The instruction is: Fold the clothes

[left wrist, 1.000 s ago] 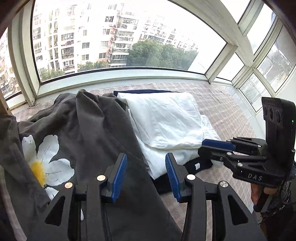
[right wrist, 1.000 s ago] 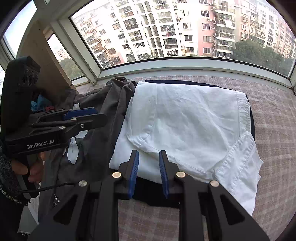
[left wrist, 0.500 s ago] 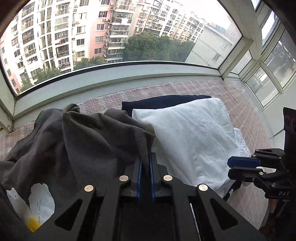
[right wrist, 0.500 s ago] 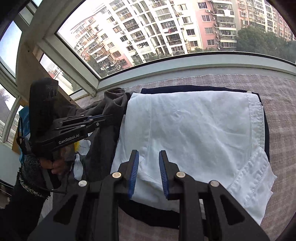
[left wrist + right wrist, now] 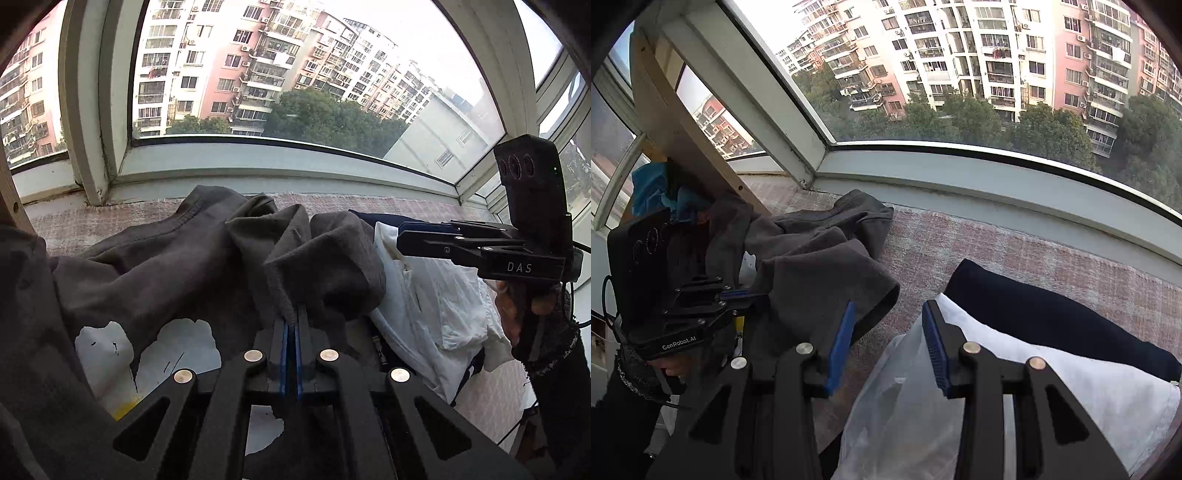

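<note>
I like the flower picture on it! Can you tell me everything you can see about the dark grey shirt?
The dark grey shirt is soft knit cloth, bunched and wrinkled on the checked mat below the window. A white flower print with some yellow shows on its front. The left gripper is shut on a raised hemmed fold. The shirt's edge lies against the white shirt in the left view. The right gripper is open beside it, not holding it.

Crumpled dark grey cotton T-shirt (image 5: 155, 273) carries a white-petalled, yellow-centred flower print (image 5: 147, 354). Folded white woven shirt (image 5: 436, 306) lies on a folded navy garment (image 5: 1052, 317). Pink-and-white checked cloth surface (image 5: 979, 243). Black tongs, blue pads (image 5: 840, 343).
</note>
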Motion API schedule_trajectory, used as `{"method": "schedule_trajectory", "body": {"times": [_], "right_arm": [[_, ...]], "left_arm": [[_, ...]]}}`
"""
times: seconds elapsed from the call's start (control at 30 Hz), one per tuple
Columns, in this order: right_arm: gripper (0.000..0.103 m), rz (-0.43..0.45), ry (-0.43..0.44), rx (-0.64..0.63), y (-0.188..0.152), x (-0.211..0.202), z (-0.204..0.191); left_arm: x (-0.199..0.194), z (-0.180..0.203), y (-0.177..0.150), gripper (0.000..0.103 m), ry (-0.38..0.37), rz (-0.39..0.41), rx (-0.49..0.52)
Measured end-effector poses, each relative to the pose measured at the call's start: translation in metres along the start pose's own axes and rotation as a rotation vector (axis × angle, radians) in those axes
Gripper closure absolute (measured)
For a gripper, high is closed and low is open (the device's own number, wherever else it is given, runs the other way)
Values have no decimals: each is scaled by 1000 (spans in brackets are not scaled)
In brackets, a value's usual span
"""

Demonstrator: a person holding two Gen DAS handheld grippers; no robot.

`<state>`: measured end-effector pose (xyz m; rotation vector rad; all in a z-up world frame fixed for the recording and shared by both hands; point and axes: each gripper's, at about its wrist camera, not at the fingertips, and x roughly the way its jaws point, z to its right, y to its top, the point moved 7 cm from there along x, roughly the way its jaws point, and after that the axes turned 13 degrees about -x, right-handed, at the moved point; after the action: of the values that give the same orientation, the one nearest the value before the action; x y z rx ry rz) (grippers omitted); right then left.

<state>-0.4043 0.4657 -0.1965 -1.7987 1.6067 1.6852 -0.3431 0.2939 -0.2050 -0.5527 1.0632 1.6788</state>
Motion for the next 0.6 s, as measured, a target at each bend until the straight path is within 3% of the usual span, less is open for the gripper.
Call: {"method": "schedule_trajectory", "body": {"times": [0.1,0.27,0.33,0.43,0.53,0.57,0.6], "right_arm": [[59,-19,79,-18,8,14,-7],[55,76,221,16,14,7,-24],[47,77,202,-10,16,10,-29],[47,41,132,-60,20,24,-30],[47,39,147,-80,26,36,-35],[53,33,159,-78,26,39,-38],[92,22,162,-81,26,38,-40]], "left_arm": [[-1,-17,-2,101,5,-2,-26],[9,-31,-5,100,20,-24,-37],[11,-35,-6,100,13,-32,-40],[14,-34,-5,100,8,-36,-33],[16,-31,-4,100,1,-41,-29],[17,-30,-3,100,-1,-43,-28],[19,-29,-2,100,1,-45,-26]]}}
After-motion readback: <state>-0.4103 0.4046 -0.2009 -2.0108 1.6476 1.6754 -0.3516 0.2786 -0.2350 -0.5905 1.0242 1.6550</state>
